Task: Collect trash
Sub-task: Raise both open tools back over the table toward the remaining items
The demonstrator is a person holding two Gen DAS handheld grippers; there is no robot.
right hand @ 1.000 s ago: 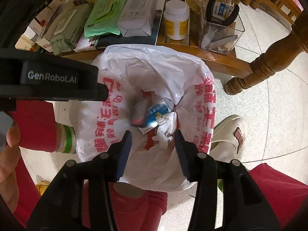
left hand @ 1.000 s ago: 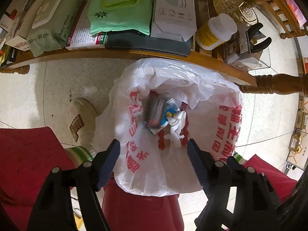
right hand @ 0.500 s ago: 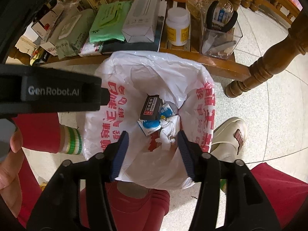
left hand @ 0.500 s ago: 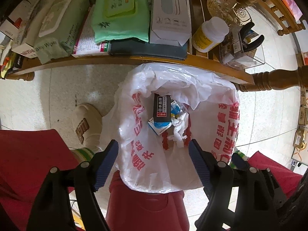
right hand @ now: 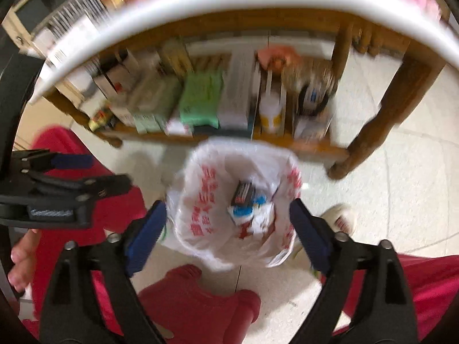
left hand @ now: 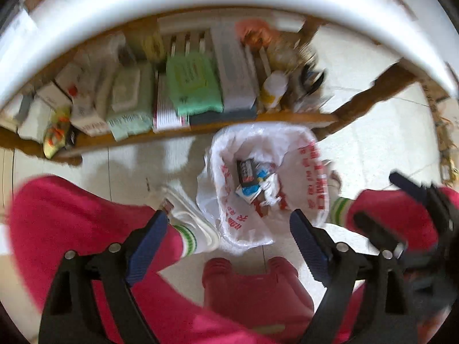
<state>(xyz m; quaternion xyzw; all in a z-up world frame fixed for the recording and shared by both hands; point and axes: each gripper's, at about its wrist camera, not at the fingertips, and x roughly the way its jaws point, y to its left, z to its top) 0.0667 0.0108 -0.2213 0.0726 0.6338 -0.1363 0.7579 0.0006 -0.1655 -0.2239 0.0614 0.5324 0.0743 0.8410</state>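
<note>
below, pale tiled floor [left hand: 373, 132]; cluttered wooden shelf [right hand: 315, 146] behind white trash bag [right hand: 200, 200]; both grippers' jaws opening, empty

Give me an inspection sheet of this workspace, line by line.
Surface: pale tiled floor.
Job's things: white bag with red print stands open on the floor; a dark box and wrappers lie inside.
Clutter: wooden shelf crowded with a green pack, boxes and a bottle.
Grippers: left gripper and right gripper above the bag, jaws opening, nothing between the fingers.
Cables: nothing seen.
Surroundings: red stool, red trouser legs, white shoes.
</note>
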